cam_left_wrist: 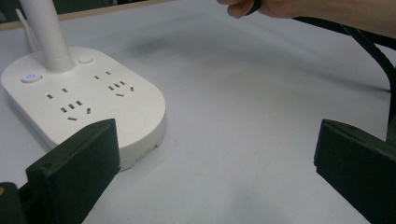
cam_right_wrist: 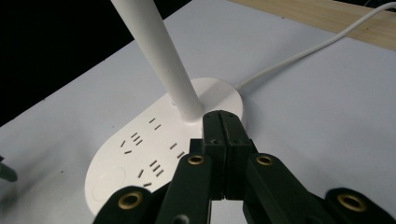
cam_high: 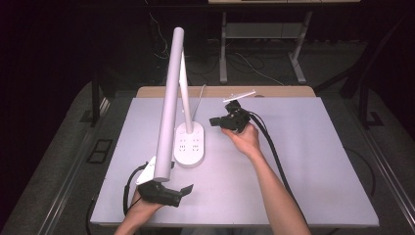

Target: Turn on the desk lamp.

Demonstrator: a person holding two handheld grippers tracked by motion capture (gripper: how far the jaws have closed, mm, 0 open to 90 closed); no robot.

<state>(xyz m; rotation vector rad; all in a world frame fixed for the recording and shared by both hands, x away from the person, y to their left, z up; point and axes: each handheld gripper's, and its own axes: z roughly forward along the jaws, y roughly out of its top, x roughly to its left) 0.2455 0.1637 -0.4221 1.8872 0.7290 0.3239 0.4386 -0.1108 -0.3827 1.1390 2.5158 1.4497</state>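
1. Nearest the table's front edge, left of the lamp base [cam_high: 190,143]: left gripper [cam_high: 187,190], jaws spread wide, nothing between them.
2. Centre-left on the grey table [cam_high: 303,166]: white lamp base with socket slots, stem [cam_high: 186,93] rising from its far end.
3. Just right of the lamp base, above it: right gripper [cam_high: 214,121], jaws pressed together, empty.
4. Behind the lamp base: white cord [cam_right_wrist: 299,56] trailing toward the table's wooden far edge.

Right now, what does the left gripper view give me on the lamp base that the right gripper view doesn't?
Left gripper view: a lit blue button on the lamp base, a plain round button, the other hand with its black cable, and wide-apart jaws. Right gripper view: the white power cord leaving the base, the wooden table edge, and jaws closed together. Both: socket slots, lamp stem, white tabletop.
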